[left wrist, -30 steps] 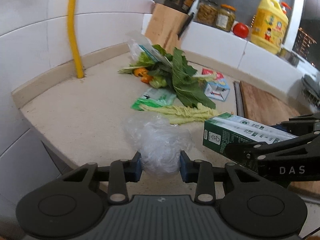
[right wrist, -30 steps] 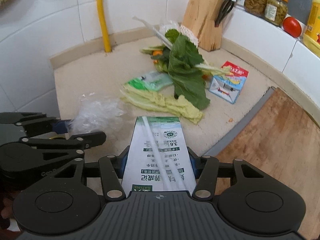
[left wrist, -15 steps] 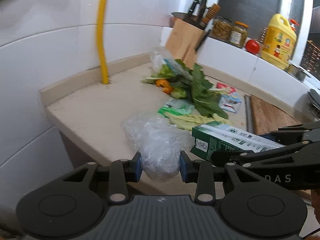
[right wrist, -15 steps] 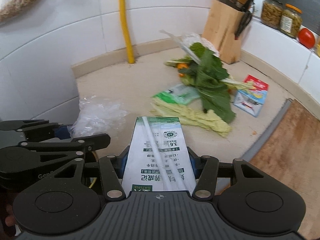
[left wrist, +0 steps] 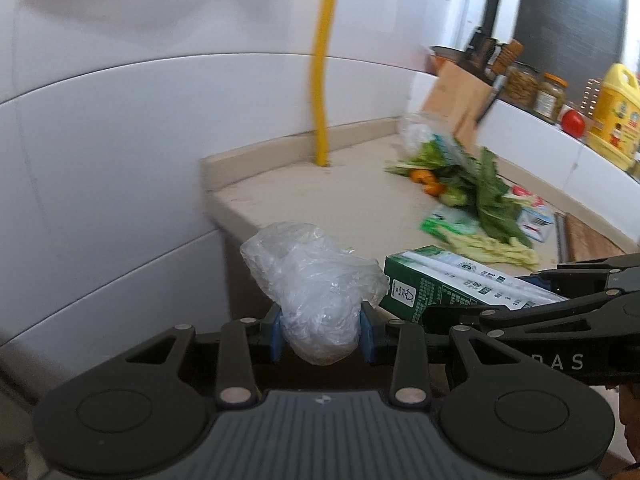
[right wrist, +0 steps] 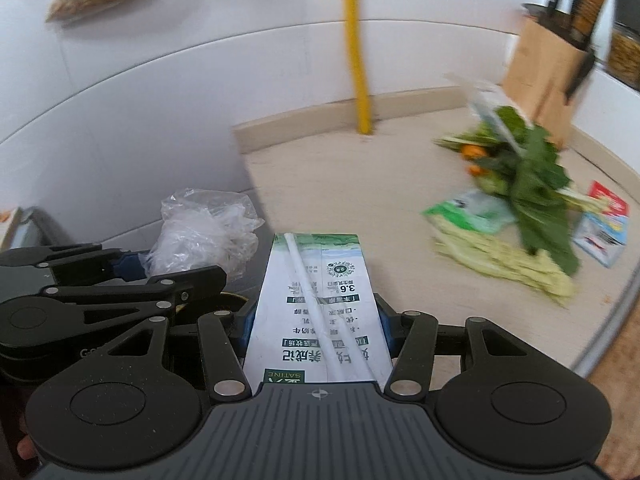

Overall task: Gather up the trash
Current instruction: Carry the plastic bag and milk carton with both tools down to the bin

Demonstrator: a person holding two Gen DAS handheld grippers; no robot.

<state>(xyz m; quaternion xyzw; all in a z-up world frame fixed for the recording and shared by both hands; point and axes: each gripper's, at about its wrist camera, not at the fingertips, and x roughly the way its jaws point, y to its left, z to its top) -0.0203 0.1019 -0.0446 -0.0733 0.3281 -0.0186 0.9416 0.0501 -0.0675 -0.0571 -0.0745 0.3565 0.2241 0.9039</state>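
My left gripper (left wrist: 320,334) is shut on a crumpled clear plastic bag (left wrist: 316,288), held past the left end of the beige counter (left wrist: 340,196). Beside it my right gripper (right wrist: 314,322) is shut on a green and white milk carton (right wrist: 320,300) with a white straw along its top. In the right wrist view the bag (right wrist: 204,232) and the left gripper's fingers (right wrist: 128,264) sit to the left of the carton. In the left wrist view the carton (left wrist: 452,284) sticks out from the right gripper's fingers (left wrist: 568,280).
On the counter lie leafy greens (right wrist: 532,184), pale cabbage strips (right wrist: 508,256), a green wrapper (right wrist: 468,212), orange bits (right wrist: 472,152) and a small red and blue carton (right wrist: 602,224). A yellow pipe (right wrist: 356,48) runs up the white tiled wall. A knife block (right wrist: 548,64) stands behind.
Both grippers have drawn back and swung left together, away from the counter, each keeping its load. The counter's left end and the tiled wall now fill more of both views.
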